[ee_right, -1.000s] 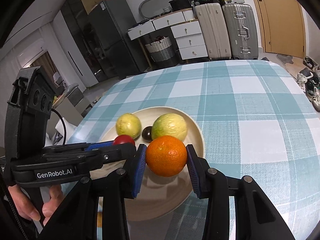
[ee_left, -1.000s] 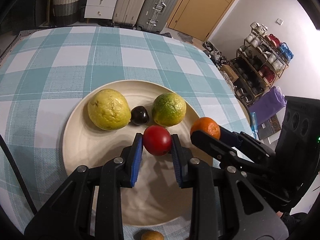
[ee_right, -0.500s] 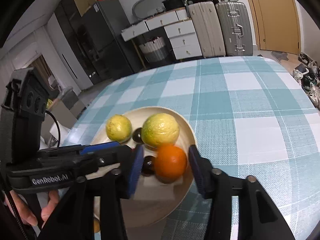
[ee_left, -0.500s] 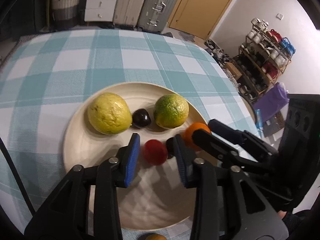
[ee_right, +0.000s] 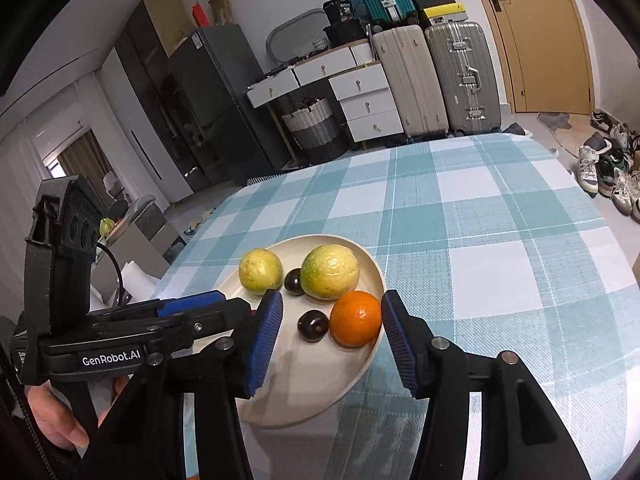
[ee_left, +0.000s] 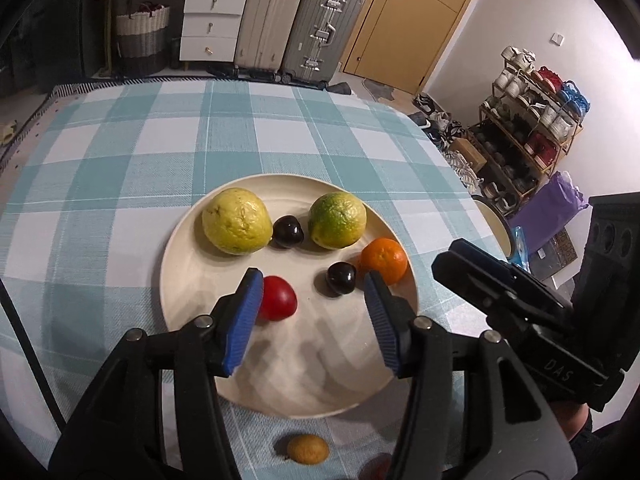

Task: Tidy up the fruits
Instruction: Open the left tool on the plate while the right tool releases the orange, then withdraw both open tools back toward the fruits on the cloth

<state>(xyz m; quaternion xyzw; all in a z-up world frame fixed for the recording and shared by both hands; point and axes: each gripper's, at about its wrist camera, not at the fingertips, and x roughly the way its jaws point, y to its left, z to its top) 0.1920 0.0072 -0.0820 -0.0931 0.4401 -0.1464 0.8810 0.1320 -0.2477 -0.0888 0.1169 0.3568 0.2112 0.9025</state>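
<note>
1. Both tongs are seen apart and empty: the left tongs and the right tongs have just been opening, and no pad presses on any fruit.
2. A red fruit is left lying on the cream plate, just beside the left tongs' left pad, with free space on its other side; it is judged to have been set down there on purpose.
3. An orange is seen resting near the plate's right rim, between the right tongs' pads but touched by neither.
4. Four other fruits are already gathered on the plate: a yellow guava-like fruit, a green-yellow citrus, and two dark plums, one between the two large fruits, the other just beside the orange.
5. The fruits are kept grouped on one plate on the checked table, which suits the task of organizing them.
6. A small brownish fruit is still lying off the plate on the cloth, near the lower edge of the left view; a reddish shape beside it cannot be identified.
7. Placement of this pair is judged complete, with the brownish fruit probably to be collected next.
</note>
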